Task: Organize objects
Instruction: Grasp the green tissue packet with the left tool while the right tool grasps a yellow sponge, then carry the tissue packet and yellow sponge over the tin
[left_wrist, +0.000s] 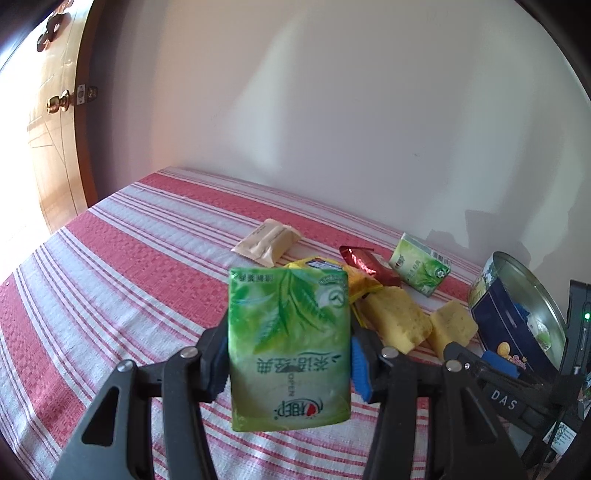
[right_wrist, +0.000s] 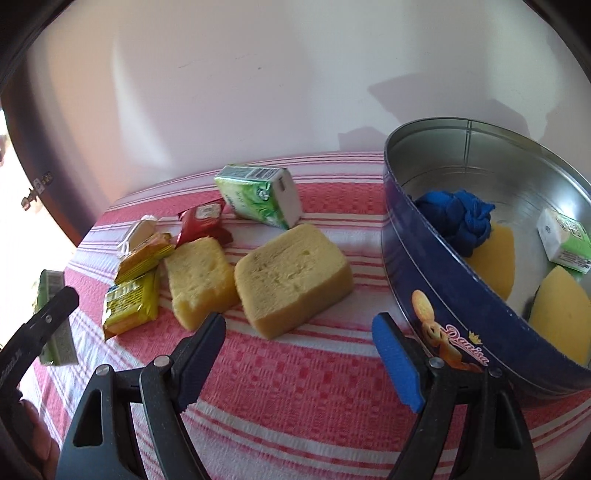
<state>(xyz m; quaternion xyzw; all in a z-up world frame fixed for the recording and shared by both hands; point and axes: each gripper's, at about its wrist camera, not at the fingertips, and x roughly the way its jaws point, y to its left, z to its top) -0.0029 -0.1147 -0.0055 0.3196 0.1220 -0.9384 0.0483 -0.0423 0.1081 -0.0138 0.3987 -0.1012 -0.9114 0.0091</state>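
I have the left hand-held gripper (left_wrist: 288, 354) clamped on a green tissue pack (left_wrist: 290, 347), held clear above the striped bench (left_wrist: 129, 280). My right hand-held gripper (right_wrist: 299, 354) stands apart with nothing between its fingers, hovering over the bench just short of the two yellow sponges (right_wrist: 291, 275).

Risks from here:
- The tissue pack is soft and gripped across its middle. In my judgement it could slip or twist if I swing it quickly toward the tin.
- The two hand-held grippers are close together on the tin side. Crossing paths could cause a knock.
- The tin (right_wrist: 436, 295) is light and sits at the bench's right end. A push on its wall with the right fingers could shift it.
- Closing on the nearer sponge could drag the one touching it.

Container contents: the tin holds a blue cloth (right_wrist: 458, 221), yellow sponge pieces (right_wrist: 561, 310) and one green tissue pack (right_wrist: 565, 240).

Still on the bench: a second tissue pack (right_wrist: 258, 195), a red wrapper (right_wrist: 201, 221), yellow snack packets (right_wrist: 129, 302) and a beige packet (left_wrist: 266, 242).
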